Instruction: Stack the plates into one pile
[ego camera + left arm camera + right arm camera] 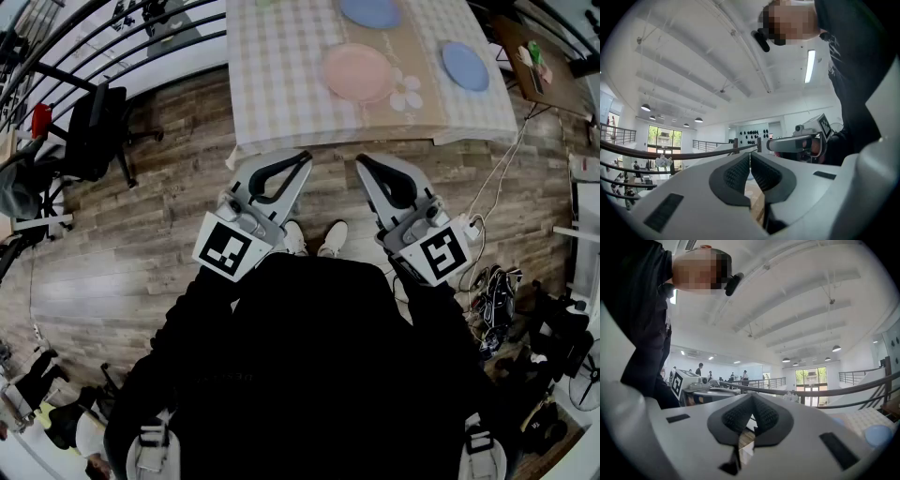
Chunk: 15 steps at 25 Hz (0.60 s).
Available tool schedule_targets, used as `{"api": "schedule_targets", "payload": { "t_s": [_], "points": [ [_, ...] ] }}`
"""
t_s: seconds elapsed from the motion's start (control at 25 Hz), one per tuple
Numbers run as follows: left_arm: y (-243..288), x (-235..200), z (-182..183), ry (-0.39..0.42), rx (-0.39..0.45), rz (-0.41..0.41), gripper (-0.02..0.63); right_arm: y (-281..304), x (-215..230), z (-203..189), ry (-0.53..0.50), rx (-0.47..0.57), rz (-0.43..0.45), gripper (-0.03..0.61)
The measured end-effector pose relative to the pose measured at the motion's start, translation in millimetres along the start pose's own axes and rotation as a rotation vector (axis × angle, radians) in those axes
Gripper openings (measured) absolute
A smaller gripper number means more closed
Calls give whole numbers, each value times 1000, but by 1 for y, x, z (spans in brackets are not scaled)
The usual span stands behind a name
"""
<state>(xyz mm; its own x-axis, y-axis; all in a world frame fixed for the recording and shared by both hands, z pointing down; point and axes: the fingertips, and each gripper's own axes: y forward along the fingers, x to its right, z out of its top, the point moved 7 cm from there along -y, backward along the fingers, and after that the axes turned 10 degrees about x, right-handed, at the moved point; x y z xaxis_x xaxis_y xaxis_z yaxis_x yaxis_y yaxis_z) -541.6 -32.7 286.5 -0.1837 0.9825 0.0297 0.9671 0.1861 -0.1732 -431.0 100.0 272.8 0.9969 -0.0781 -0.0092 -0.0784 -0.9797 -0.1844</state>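
Observation:
On the checked tablecloth (pixel 281 84) at the top of the head view lie a pink plate (pixel 356 72), a blue plate (pixel 465 66) to its right and a second blue plate (pixel 370 11) at the far edge. All three lie apart from one another. My left gripper (pixel 306 156) and right gripper (pixel 360 160) are held level side by side over the wooden floor, short of the table's near edge. Both are shut with nothing between the pads. The left gripper view shows its jaws (pixel 750 155) closed, and the right gripper view shows the same (pixel 752 398), with a blue plate (pixel 877 434) low at the right.
A black chair (pixel 94 131) stands at the left by a curved railing (pixel 112 47). Cables and bags (pixel 502 291) lie on the floor at the right. A small side table (pixel 534 56) with items stands beyond the table's right corner. My shoes (pixel 319 239) are just below the grippers.

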Motion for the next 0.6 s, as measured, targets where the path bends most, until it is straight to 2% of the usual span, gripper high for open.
{"api": "schedule_targets", "payload": {
  "t_s": [0.16,0.6],
  "points": [
    [0,5,-3,-26,3,-8,23,-6,-4,-1,-7,-3,-5,-2],
    [25,30,-1,-14,-6,-1,23,-39,21,7,27,18,-40,5]
  ]
}}
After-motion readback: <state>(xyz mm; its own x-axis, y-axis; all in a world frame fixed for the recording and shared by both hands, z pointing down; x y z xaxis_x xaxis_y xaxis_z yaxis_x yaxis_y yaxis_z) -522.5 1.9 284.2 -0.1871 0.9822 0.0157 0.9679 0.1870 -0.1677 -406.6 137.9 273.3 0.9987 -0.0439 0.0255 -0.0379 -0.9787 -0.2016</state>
